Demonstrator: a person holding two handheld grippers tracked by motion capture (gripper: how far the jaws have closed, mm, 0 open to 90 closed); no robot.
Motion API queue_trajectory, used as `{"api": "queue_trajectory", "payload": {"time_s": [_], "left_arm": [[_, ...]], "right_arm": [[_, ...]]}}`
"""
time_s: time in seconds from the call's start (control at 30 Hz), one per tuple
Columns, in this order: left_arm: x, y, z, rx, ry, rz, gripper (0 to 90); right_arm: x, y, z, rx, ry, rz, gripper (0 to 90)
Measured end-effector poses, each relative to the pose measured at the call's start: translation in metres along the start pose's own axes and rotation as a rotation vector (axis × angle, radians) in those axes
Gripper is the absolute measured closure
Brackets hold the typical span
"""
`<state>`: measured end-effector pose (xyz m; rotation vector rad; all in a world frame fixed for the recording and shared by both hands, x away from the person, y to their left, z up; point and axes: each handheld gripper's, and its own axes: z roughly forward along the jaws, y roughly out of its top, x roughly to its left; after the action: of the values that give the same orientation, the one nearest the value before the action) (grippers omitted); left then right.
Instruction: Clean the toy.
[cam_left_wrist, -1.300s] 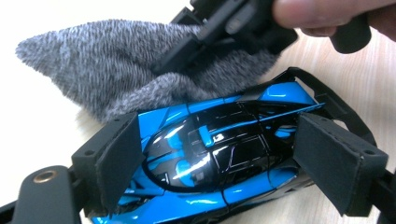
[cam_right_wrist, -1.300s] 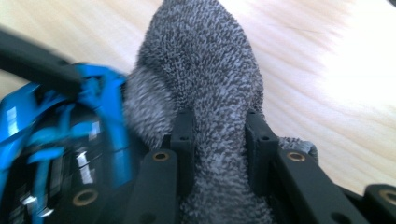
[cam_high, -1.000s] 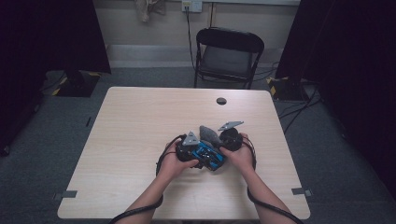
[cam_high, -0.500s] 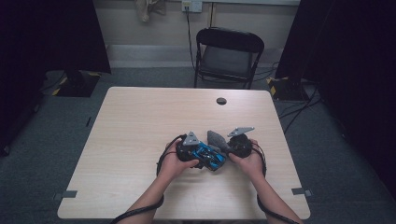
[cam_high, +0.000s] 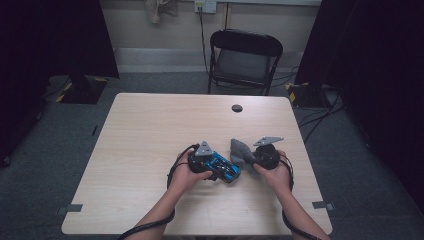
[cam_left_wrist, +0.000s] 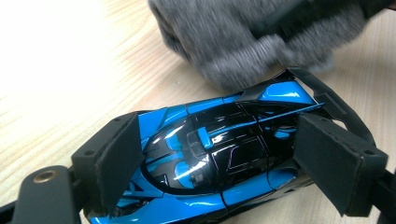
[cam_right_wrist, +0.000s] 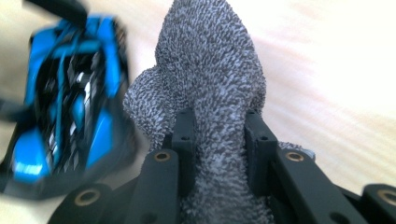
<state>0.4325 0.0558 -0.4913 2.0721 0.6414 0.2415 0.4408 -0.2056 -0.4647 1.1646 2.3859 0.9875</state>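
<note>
Now the left gripper holds a blue and black toy car on the wooden worktop, a little right of the middle on the side near the person. In the left gripper view its two black fingers press on the two sides of the car, so they are closed on it, quite wide apart because the car is wide. The right gripper is just beside, to the right of the car. Its fingers are closed tightly on a grey fluffy cloth, and the cloth stands up between them. In the high view the cloth is between the two grippers, very near the car; whether they touch I cannot tell.
</note>
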Motion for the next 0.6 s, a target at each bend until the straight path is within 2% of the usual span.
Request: {"api": "queue_trajectory", "payload": {"time_s": [0.1, 0.23, 0.43, 0.5, 0.6], "left_arm": [[0.000, -0.001, 0.000, -0.009, 0.000, 0.001, 15.1], [0.000, -0.001, 0.000, -0.012, 0.000, 0.000, 15.1], [0.000, -0.001, 0.000, -0.006, -0.001, 0.002, 15.4], [0.000, -0.001, 0.000, -0.008, -0.002, 0.002, 15.4], [0.000, -0.002, 0.000, -0.017, -0.001, 0.002, 15.4]], "right_arm": [[-0.005, 0.010, 0.003, -0.021, -0.015, 0.033, 71.1], [-0.002, 0.028, 0.014, -0.027, -0.029, 0.028, 71.1], [0.015, 0.049, 0.039, -0.013, -0.040, -0.010, 71.0], [0.019, 0.051, 0.043, -0.014, -0.040, -0.016, 71.0], [0.031, 0.055, 0.058, 0.006, -0.025, -0.033, 71.0]]}}
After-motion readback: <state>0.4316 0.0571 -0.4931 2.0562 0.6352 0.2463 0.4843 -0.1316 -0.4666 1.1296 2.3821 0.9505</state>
